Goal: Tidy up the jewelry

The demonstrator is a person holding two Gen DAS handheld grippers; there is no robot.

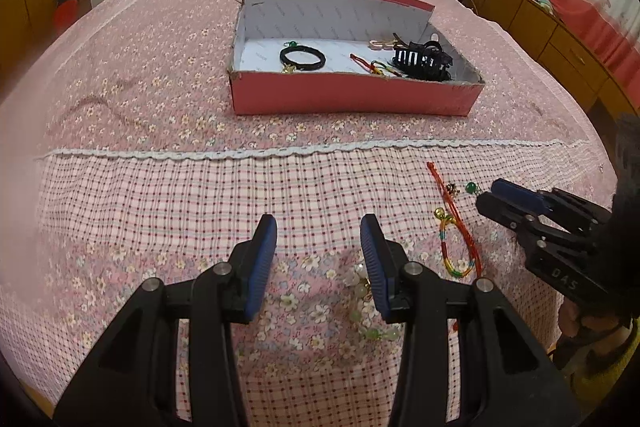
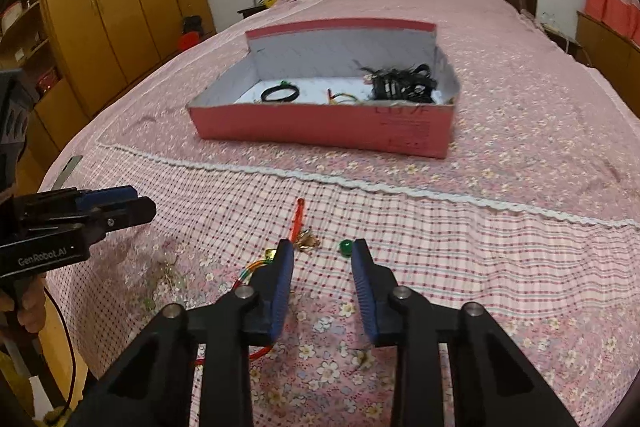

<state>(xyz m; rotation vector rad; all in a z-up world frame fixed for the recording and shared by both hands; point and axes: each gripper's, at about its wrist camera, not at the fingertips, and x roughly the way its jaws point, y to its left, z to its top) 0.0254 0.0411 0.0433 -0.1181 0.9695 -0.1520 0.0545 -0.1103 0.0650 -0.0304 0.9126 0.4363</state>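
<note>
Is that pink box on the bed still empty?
No, the pink box already holds a black bracelet and a black hair claw.

Pale bead bracelet (image 1: 370, 311) partly hidden behind left gripper's right finger (image 1: 376, 267); red cord (image 2: 256, 269) runs under right gripper's left finger (image 2: 280, 287); box (image 2: 320, 127) contents blurred, right view.
</note>
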